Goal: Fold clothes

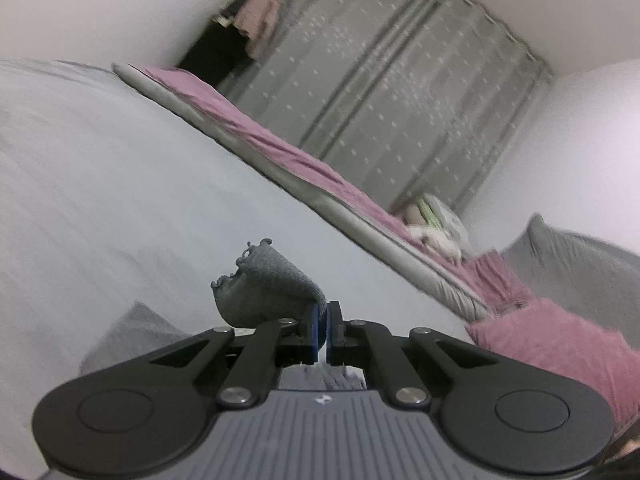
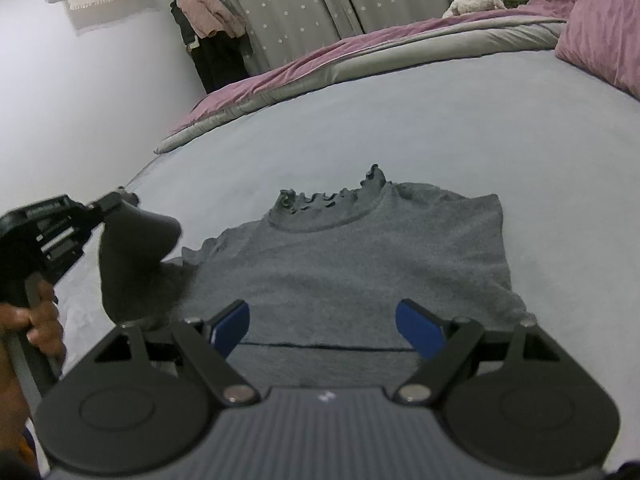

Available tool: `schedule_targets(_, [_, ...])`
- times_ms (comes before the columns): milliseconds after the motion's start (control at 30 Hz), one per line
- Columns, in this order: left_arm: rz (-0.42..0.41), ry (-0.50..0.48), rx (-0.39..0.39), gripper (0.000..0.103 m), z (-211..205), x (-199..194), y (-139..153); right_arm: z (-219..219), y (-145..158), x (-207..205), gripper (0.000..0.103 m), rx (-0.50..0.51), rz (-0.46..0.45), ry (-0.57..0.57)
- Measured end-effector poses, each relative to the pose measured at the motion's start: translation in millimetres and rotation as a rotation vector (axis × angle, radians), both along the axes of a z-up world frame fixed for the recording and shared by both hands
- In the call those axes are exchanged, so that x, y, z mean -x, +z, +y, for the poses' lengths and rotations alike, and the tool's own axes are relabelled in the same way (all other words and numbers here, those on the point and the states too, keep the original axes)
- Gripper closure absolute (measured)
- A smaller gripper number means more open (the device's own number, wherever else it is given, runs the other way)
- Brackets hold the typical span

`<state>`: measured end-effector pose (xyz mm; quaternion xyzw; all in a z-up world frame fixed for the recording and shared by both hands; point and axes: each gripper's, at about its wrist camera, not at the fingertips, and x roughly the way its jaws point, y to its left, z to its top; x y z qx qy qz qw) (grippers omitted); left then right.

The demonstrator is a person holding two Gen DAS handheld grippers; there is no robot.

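Pinching the sleeve of the grey knitted ruffle-collared top (image 2: pixel 360 248) in my closed left tool (image 1: pixel 322 322), I should carry it across the body lying flat on the pale bed sheet (image 2: pixel 440 120), my right tool (image 2: pixel 322 330) hovering open above its hem.

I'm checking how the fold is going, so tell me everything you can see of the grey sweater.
The grey knitted sweater with a frilled high collar lies flat on the pale bed sheet, collar toward the far side. Its right side looks already folded in, leaving a straight edge. The left gripper has its jaws shut on the left sleeve's frilled cuff, lifting it off the bed. The right gripper hovers open over the lower body.
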<state>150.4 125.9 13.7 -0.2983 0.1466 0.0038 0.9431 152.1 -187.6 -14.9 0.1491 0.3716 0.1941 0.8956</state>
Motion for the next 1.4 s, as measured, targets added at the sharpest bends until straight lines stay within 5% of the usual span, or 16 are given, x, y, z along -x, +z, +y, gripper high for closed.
schedule_targets(133, [0.045, -0.077, -0.025, 0.101, -20.3, -2.9, -12.8, 0.9, -1.0, -2.9, 0.019, -0.037, 0.015, 0.002])
schedule_targets(500, [0.171, -0.3, -0.112, 0.101, -63.5, -12.0, -50.5, 20.1, -17.9, -34.3, 0.019, -0.331, 0.134, 0.034])
schedule_targets(800, [0.227, -0.452, -0.188, 0.101, -72.4, -17.0, -59.0, 26.8, -59.5, -65.2, 0.018, -0.578, 0.27, -0.02])
schedule_targets(1133, [0.253, -0.63, -0.214, 0.099, -62.8, -8.9, -42.6, 36.6, -58.7, -75.3, 0.02, -0.581, 0.268, -0.043])
schedule_targets(1400, [0.227, -0.59, -0.125, 0.087, -37.9, -5.9, -13.0, 41.9, -59.6, -74.4, 0.044, -0.48, 0.279, -0.088])
